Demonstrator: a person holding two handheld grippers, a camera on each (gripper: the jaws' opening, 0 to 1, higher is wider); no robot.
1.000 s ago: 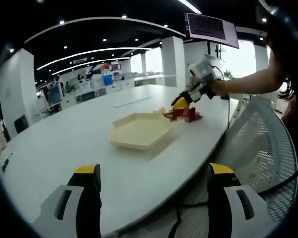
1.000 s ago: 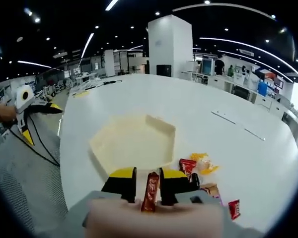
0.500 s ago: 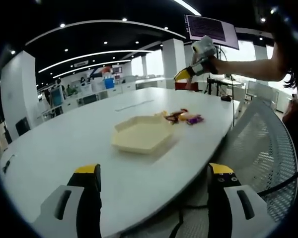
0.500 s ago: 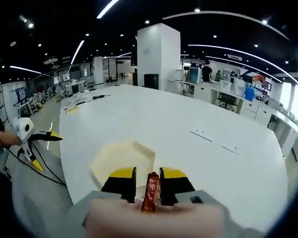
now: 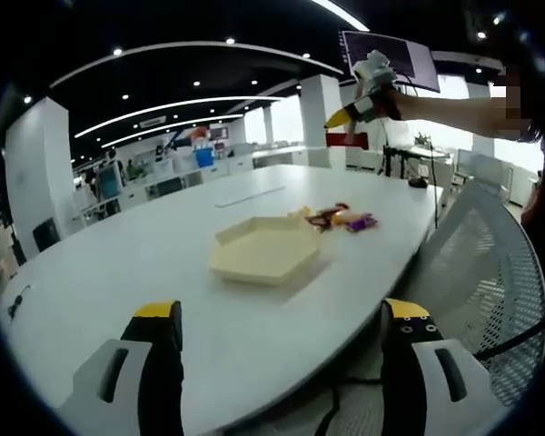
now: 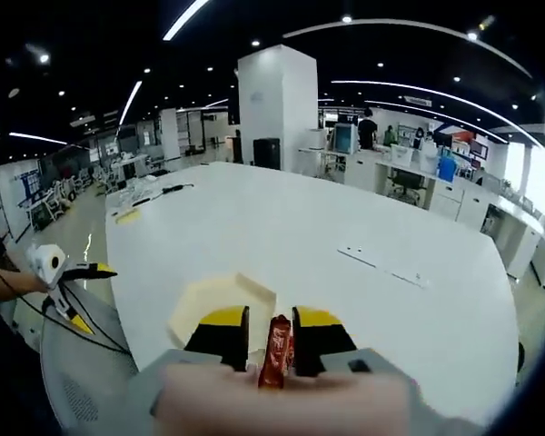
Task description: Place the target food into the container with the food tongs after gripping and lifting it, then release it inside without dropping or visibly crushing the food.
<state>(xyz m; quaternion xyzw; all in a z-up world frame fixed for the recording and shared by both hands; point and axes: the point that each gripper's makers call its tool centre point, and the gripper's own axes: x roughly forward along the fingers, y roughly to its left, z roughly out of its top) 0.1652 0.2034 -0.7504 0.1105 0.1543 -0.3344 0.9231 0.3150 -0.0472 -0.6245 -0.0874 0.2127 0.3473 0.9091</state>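
Observation:
My right gripper is shut on a red-brown wrapped snack bar standing upright between its yellow-tipped jaws. Far below it, partly behind the jaws, lies the cream hexagonal tray on the white table. In the left gripper view the right gripper hangs high over the table's far end, the red bar under it, well above the tray. A pile of wrapped snacks lies just past the tray. My left gripper is open at the near table edge, nothing between its jaws.
The large white table spreads around the tray. A mesh chair back stands at the right of the left gripper view. The left gripper, held by a hand, shows off the table's left edge. An office with desks lies behind.
The right gripper has lifted the snack bar off the pile and risen high; the tray looks smaller beneath it. The left gripper has stayed put, open.

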